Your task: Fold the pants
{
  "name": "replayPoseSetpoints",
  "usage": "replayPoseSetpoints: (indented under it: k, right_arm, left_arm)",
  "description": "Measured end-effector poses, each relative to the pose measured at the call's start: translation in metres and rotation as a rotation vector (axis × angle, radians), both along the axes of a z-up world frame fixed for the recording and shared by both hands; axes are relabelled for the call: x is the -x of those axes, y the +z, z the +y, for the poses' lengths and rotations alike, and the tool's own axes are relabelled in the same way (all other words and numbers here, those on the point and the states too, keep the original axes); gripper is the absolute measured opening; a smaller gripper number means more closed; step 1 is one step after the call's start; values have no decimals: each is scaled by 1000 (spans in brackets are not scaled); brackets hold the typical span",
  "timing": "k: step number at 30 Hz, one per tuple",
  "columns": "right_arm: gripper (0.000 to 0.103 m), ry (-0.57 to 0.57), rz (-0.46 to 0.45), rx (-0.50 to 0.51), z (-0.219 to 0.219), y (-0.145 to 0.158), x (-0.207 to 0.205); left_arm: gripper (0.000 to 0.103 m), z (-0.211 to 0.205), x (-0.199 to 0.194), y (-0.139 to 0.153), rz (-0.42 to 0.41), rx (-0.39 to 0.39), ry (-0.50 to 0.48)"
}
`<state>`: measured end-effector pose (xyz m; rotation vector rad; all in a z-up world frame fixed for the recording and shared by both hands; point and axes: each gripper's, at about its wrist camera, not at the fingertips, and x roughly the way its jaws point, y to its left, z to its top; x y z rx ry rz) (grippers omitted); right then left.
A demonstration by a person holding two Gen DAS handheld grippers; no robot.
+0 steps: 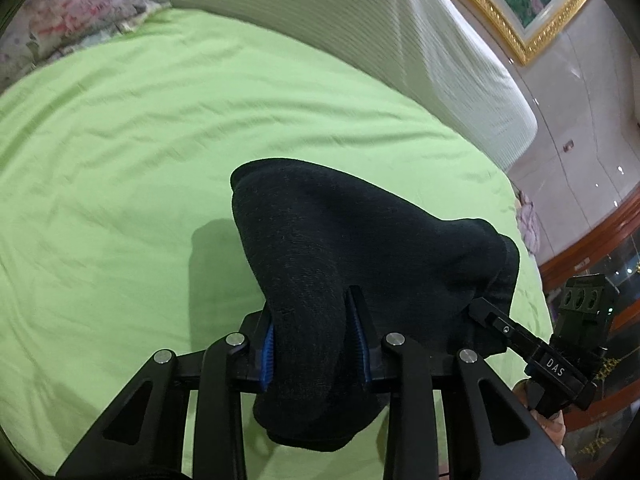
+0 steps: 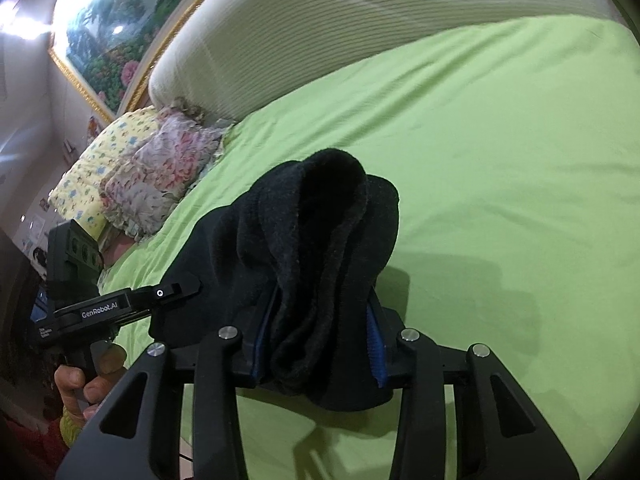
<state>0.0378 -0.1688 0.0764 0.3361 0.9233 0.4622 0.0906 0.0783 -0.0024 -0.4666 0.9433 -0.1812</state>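
The black pants (image 1: 344,248) hang bunched between both grippers, lifted above the green bed sheet (image 1: 120,140). My left gripper (image 1: 314,336) is shut on one thick fold of the pants, blue pads pressed on the cloth. My right gripper (image 2: 326,332) is shut on another bunched fold of the same pants (image 2: 320,232). The right gripper also shows in the left wrist view (image 1: 532,340) at the right, gripping the cloth's edge. The left gripper shows in the right wrist view (image 2: 176,290) at the left, held by a hand (image 2: 86,384).
A white ribbed headboard (image 1: 360,32) runs along the bed's far side. Floral pillows (image 2: 160,176) and a yellow pillow (image 2: 100,168) lie at one end. A gold-framed painting (image 2: 120,24) hangs on the wall. A wooden cabinet (image 1: 600,248) stands beyond the bed.
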Motion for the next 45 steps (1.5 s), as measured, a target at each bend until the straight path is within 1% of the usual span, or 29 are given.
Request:
replayPoseSetpoints:
  k: [8, 17, 20, 23, 28, 35, 41, 45]
  right_arm:
    - [41, 83, -37, 22, 53, 6, -41]
    - [41, 139, -66, 36, 104, 5, -96]
    - [41, 150, -68, 33, 115, 3, -113]
    - [41, 160, -64, 29, 126, -1, -129]
    - [41, 180, -61, 29, 139, -6, -149]
    - [41, 189, -57, 46, 151, -17, -161]
    - [42, 196, -42, 57, 153, -27, -166]
    - [44, 198, -36, 60, 152, -31, -169]
  left_arm:
    - [31, 49, -16, 8, -19, -35, 91]
    - [31, 98, -55, 14, -45, -90, 167]
    - [31, 109, -69, 17, -55, -116, 185]
    - [31, 122, -81, 16, -58, -123, 203]
    - [31, 136, -95, 12, -59, -136, 226]
    - [31, 144, -105, 2, -55, -164, 238]
    - [31, 151, -107, -11, -34, -144, 246]
    - [32, 153, -106, -17, -31, -142, 248]
